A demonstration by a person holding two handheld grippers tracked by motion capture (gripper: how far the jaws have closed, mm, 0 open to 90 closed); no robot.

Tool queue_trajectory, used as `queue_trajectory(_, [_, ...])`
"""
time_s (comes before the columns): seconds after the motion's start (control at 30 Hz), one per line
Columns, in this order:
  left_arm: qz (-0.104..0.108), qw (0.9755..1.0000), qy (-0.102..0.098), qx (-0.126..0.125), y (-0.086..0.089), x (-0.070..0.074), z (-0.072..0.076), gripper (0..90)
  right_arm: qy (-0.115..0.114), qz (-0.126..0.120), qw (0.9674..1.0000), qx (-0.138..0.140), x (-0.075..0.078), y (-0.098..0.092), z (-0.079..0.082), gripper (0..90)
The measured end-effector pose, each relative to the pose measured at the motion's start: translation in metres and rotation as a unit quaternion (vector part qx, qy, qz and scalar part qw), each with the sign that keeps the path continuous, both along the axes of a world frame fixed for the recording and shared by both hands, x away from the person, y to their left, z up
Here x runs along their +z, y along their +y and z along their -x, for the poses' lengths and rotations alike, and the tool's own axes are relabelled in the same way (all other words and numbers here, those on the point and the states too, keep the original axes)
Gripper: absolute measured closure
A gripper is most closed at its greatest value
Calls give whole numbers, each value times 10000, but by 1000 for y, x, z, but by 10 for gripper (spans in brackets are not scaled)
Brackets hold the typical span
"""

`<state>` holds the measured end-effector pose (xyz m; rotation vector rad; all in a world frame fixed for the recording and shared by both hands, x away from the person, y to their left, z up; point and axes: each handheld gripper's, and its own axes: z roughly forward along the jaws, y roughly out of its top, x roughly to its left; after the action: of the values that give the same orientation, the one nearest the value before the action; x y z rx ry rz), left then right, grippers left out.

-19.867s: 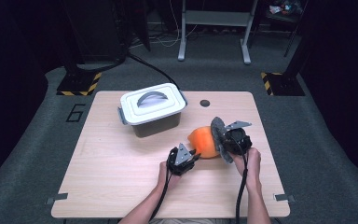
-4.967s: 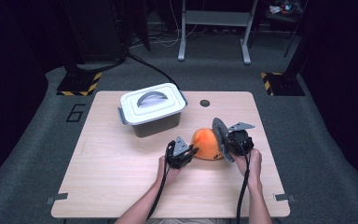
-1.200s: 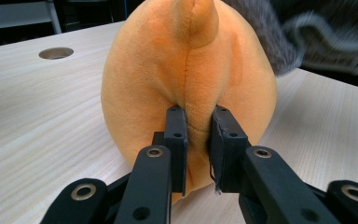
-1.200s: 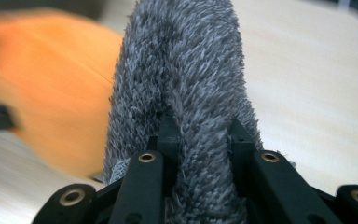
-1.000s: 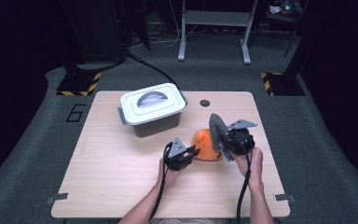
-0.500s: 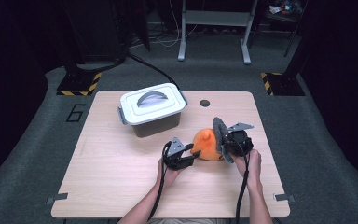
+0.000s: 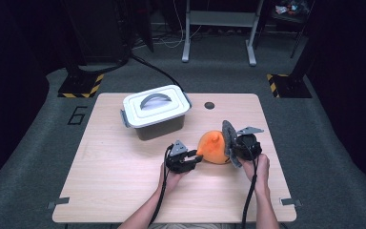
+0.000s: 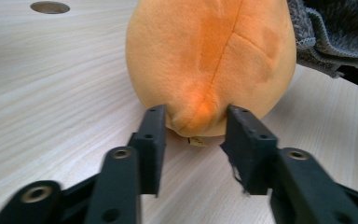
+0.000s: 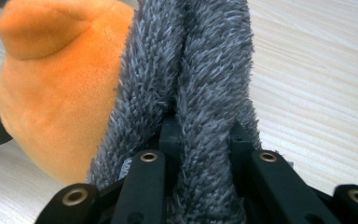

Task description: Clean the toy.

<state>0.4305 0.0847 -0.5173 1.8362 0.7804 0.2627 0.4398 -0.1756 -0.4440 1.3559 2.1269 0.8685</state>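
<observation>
Hiding the right tool (image 9: 200,135), grey cloth (image 9: 200,70) overlaps orange plush (image 9: 51,88).

Grey cloth (image 9: 200,93) hides the right gripper's (image 9: 200,140) fingertips

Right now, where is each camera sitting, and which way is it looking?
High view: above the person's side, looking forward and down at the table; forearms, both hands show.
Left gripper view: on the left gripper, looking along its jaws at the orange plush toy.
Right gripper view: on the right gripper, looking along its jaws at the grey fuzzy cloth they clamp.
All three share the plush toy and cloth.
</observation>
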Motion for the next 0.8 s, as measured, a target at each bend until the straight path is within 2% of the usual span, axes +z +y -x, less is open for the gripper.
queue_trajectory(0.17, [-31,9997,-235,18,-5,1,1,756,-14,-15,10000,-44,-2,-4,1,747])
queue_trajectory(0.23, [-114,9995,-297,-2,-6,2,1,800,-47,-32,10000,-37,-3,-6,1,747])
queue_trajectory(0.27, [-185,9991,-388,17,-8,3,2,812,-49,-45,10000,-44,-3,-6,2,747])
queue_trajectory(0.3, [-177,9992,-359,13,-9,4,3,822,-66,-65,9999,-81,-3,-6,2,748])
queue_trajectory(0.37, [-234,9986,-466,42,-10,5,3,831,-106,-53,9999,-63,-3,-7,3,747])
queue_trajectory(0.57, [-196,9985,-515,-33,-10,11,3,840,-304,-159,9993,-145,-1,-12,6,747])
queue_trajectory(0.73, [-165,9980,-608,-71,-10,20,2,845,-366,-199,9989,-192,0,-16,8,747])
queue_trajectory(0.77, [-182,9973,-701,-109,-9,27,1,846,-392,-267,9985,-278,2,-17,9,747])
queue_trajectory(0.8, [-199,9971,-725,-126,-8,30,1,847,-386,-243,9987,-228,3,-18,9,747])
